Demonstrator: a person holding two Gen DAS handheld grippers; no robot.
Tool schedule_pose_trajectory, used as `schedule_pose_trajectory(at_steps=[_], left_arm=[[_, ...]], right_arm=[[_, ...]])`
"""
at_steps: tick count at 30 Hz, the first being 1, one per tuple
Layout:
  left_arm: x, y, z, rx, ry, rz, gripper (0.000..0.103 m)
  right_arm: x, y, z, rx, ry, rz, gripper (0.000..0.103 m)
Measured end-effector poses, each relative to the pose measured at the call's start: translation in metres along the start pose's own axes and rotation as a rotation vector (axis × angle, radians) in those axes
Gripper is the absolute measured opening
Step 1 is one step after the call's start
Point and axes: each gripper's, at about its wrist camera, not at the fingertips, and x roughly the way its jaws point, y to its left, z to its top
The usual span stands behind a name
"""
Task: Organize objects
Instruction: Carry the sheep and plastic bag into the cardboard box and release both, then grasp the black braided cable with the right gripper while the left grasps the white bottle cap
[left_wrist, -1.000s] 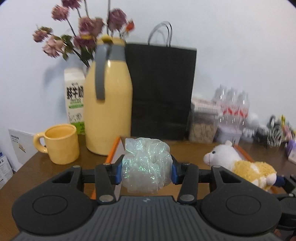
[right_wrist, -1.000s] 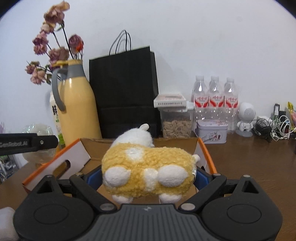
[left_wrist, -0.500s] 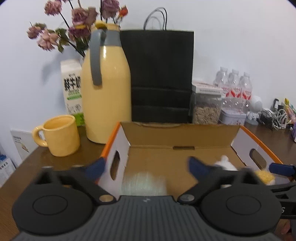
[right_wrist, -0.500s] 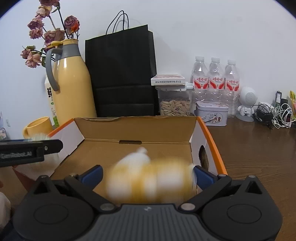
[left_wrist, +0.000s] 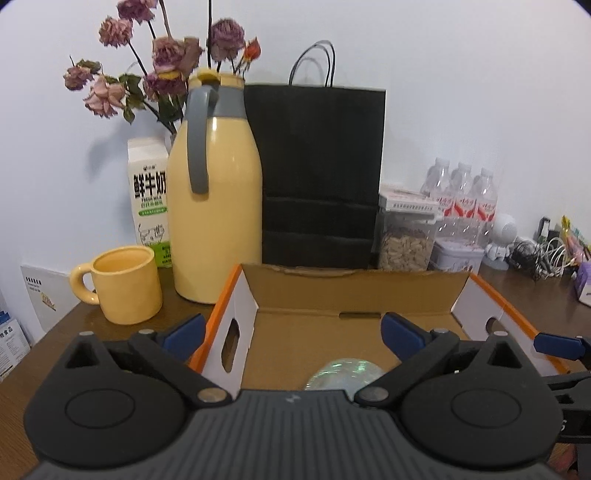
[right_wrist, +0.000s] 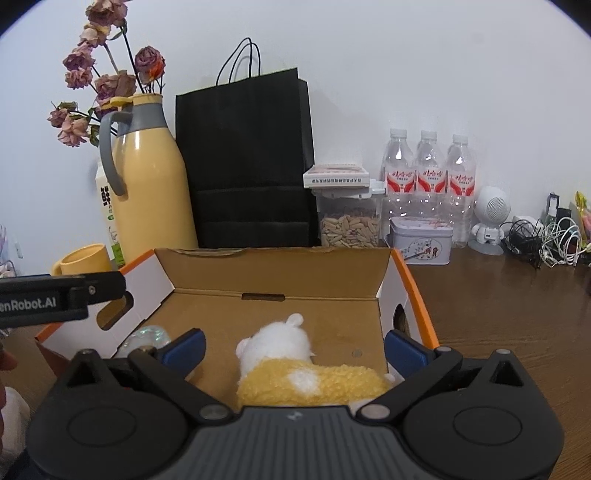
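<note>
Plush toy (right_wrist: 310, 373) and iridescent ball (left_wrist: 341, 373) lying in cardboard box (right_wrist: 273, 266), both grippers' jaws wide, empty, milk carton (left_wrist: 149, 199) reading "FRESH MILK"

A: Both views evenly lit, soft and a bit dim. Wall (left_wrist: 461, 92) reads bluish-white.
B: Shadows?
A: Soft ones on the wall left of the flowers (left_wrist: 162, 70) and carton (left_wrist: 147, 192). Faint glare on the jug (right_wrist: 147, 184).
B: Sharpness?
A: Left view slightly soft. Fisheye bends edges, corners vignette black.
</note>
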Motion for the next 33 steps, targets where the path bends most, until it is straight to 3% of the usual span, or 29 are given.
schedule_pose_trajectory(at_steps=[17, 26, 33], left_arm=[[-0.086, 0.016, 0.02, 0.019, -0.138, -0.012, 0.103], [-0.136, 0.037, -0.005, 0.029, -0.129, 0.001, 0.103], [-0.163, 0.05, -0.038, 0.047, -0.072, 0.007, 0.103]], right_arm=[[-0.088, 0.007, 0.01, -0.073, -0.15, 0.014, 0.103], [-0.131, 0.007, -0.02, -0.076, -0.121, 0.017, 0.103], [-0.155, 0.013, -0.054, -0.086, -0.053, 0.032, 0.103]])
